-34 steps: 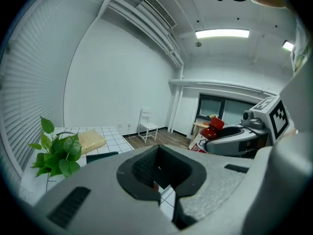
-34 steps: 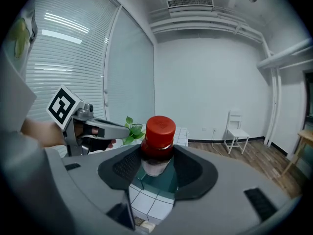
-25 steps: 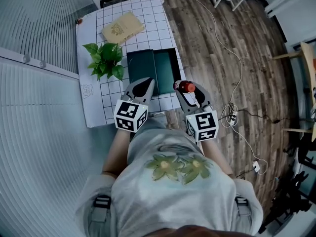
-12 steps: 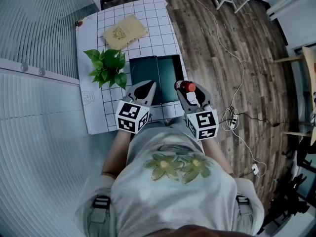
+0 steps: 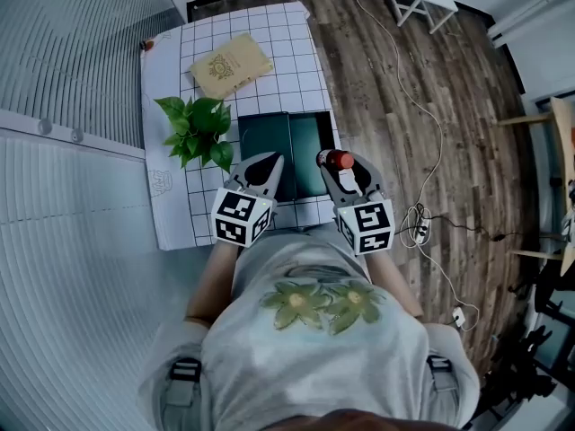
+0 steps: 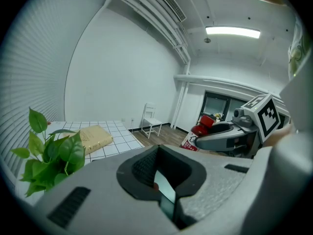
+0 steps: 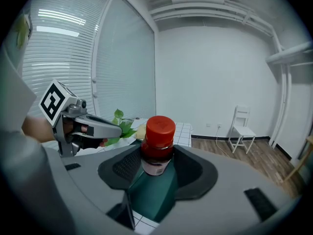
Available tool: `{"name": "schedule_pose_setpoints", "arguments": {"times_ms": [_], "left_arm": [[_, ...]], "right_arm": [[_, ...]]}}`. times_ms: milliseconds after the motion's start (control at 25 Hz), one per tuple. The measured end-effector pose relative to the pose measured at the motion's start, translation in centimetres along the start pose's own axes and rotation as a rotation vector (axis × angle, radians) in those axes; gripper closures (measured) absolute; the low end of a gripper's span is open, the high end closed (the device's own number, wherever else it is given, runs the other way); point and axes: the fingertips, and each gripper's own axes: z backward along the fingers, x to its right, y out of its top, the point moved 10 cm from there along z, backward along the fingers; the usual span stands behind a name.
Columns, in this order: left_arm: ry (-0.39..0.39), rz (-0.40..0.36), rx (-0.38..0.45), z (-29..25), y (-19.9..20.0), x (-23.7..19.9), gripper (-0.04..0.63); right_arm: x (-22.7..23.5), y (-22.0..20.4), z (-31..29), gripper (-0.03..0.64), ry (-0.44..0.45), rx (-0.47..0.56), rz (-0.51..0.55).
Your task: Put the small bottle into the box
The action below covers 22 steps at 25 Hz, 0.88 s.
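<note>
- Two jaws of the right gripper [image 5: 336,162] are clamped on the neck of a small dark bottle with a red cap [image 7: 157,143], held upright.
- That bottle hangs over the near right edge of the open dark green box [image 5: 269,137], not inside it.
- Left gripper [image 5: 261,165]: jaws pressed together with nothing between them, over the box's near left corner.
- Box sits on a white gridded mat [image 5: 296,57], with a leafy green plant [image 5: 199,128] just left of it and a tan packet [image 5: 229,64] beyond.

The small bottle [image 7: 157,146], dark with a red cap and pale label, stands upright, clamped between the right gripper's [image 5: 341,164] jaws near the box's right side. The box [image 5: 292,155], dark green and rectangular, lies open and flat on the gridded mat [image 5: 296,61]
</note>
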Motion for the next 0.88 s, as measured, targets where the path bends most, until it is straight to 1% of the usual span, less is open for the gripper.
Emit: {"name": "schedule_pose_setpoints", "arguments": {"times_ms": [160, 280, 880], "left_arm": [[0.003, 0.005, -0.006, -0.1, -0.4, -0.1, 0.589], [0.002, 0.005, -0.030, -0.4, -1.0, -0.1, 0.589], [-0.013, 0.002, -0.078, -1.3, -1.7, -0.4, 0.589]], "right_arm": [[0.1, -0.4, -0.8, 0.408, 0.013, -0.013, 0.015], [0.1, -0.7, -1.3, 0.408, 0.023, -0.026, 0.022], [0.5, -2.1, -3.4, 0.408, 0.026, -0.063, 0.001]]}}
